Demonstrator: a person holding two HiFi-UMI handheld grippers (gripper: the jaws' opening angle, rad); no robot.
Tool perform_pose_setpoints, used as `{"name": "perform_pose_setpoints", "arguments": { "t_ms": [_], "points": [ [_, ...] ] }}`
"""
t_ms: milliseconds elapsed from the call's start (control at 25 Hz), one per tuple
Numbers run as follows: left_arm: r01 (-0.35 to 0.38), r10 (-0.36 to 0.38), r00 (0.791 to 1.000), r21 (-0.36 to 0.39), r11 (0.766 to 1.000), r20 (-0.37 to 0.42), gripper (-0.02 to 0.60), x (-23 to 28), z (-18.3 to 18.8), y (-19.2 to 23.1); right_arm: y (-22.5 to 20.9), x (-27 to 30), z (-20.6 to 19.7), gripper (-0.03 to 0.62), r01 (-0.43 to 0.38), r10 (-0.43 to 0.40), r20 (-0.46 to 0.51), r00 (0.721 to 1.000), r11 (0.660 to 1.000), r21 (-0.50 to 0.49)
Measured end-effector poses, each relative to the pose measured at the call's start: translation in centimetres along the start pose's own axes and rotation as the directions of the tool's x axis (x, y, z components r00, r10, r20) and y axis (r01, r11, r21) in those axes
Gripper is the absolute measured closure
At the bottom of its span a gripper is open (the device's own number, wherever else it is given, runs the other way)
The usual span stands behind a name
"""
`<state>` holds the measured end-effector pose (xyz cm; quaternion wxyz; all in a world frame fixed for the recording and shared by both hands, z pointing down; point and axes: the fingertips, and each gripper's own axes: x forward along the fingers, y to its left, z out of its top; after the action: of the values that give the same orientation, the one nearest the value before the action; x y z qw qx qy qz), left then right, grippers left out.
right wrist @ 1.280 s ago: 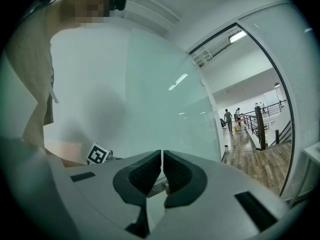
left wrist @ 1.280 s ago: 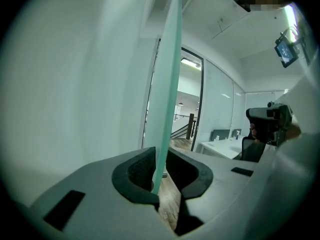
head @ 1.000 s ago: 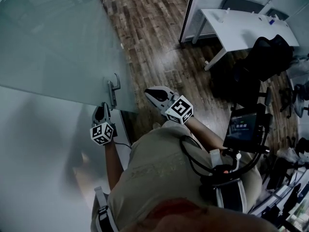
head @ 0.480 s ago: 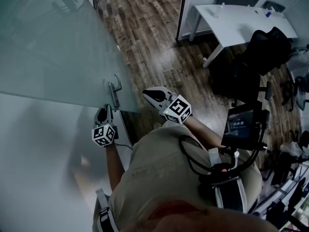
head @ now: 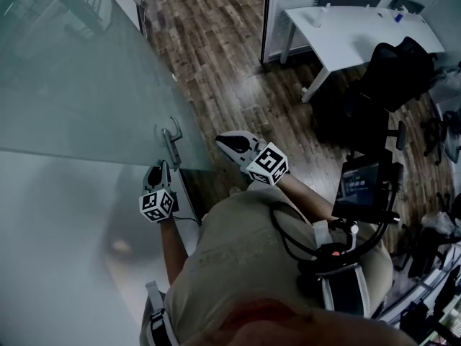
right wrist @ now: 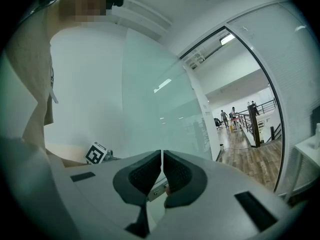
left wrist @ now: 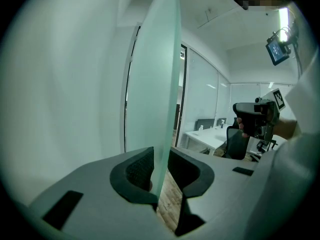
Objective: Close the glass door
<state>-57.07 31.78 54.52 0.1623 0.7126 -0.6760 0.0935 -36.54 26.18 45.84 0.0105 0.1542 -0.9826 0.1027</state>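
- Brown wood-plank flooring (head: 223, 42) runs glossy through an office with white walls.
- At the left, the glass door (head: 86, 99) is a smooth, frosted, pale-green pane. Its straight free edge stands just in front of the person.
- The left hand-held gripper (head: 157, 170) straddles that edge. Its jaws have just been opening, and the dark ribbed pads (left wrist: 140, 169) stand narrowly apart with the pane between them, a sliver of gap showing at the right pad.
- A slim, bent metal handle (head: 173, 141) sits on the door just beyond this gripper.
- The right hand-held gripper (head: 225, 141), right of the handle and off the glass, has its jaws pressed together on nothing.
- Further right stand a white flat-topped counter (head: 353, 31) and a black chair (head: 396, 78).
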Motion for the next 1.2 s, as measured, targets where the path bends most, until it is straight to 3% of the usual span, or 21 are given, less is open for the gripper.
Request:
{"name": "perform_pose_setpoints", "arguments": {
  "t_ms": [400, 760, 1200],
  "points": [
    [-0.042, 0.042, 0.999, 0.013, 0.999, -0.033, 0.489, 2.8, 2.8, -5.2, -7.1, -6.4, 4.0, 0.577, 0.022, -0.022, 0.008, 1.0, 0.999, 0.024],
    [-0.062, 0.063, 0.997, 0.032, 0.998, -0.047, 0.486, 5.7, 3.0, -9.5, -12.4, -11.1, 3.8, 0.577, 0.045, -0.045, 0.003, 0.999, 0.998, 0.048],
    [-0.054, 0.055, 0.998, 0.019, 0.998, -0.017, 0.479, 7.8, 1.3, -12.2, -14.2, -13.4, 2.3, 0.577, 0.046, -0.046, 0.004, 0.999, 0.999, 0.028]
  ]
}}
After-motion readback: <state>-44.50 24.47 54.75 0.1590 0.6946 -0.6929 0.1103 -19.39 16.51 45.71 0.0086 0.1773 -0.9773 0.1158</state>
